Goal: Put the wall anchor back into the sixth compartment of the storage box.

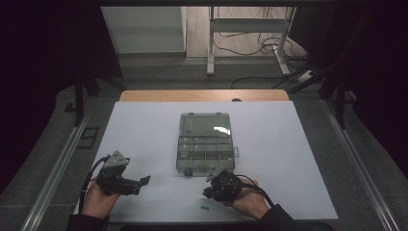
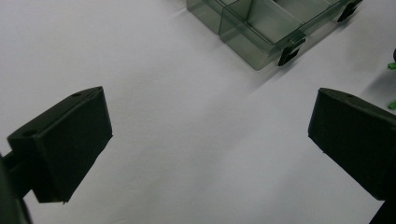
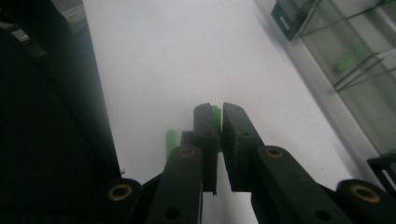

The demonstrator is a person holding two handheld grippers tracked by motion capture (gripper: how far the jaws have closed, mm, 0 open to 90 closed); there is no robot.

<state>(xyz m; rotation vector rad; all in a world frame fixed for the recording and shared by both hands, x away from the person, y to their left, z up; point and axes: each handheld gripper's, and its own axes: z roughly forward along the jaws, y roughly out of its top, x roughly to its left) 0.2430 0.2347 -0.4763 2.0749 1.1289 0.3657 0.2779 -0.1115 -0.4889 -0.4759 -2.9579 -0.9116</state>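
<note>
Two grippers sit low over the white surface [image 1: 144, 125], both near its front edge. Your right gripper [image 3: 215, 116] has its jaws nearly closed — a small green piece [image 3: 216, 114] is pinched between their tips, just above the surface. A second green piece [image 3: 171, 138] lies on the surface just beside those jaws, and in the high view a green piece [image 1: 205, 208] lies close to the front edge, just in front of your right hand [image 1: 248, 199].

Your left gripper [image 2: 210, 135] has its jaws spread wide with nothing between them — bare surface lies under them. In the high view it rests toward the front left corner, held in your left hand [image 1: 98, 199].

The clear compartment box [image 1: 205, 144] lies open in the middle of the surface, its lid folded back toward the far edge. Your right gripper is just beside its near right corner, while your left gripper is well apart from it.
</note>
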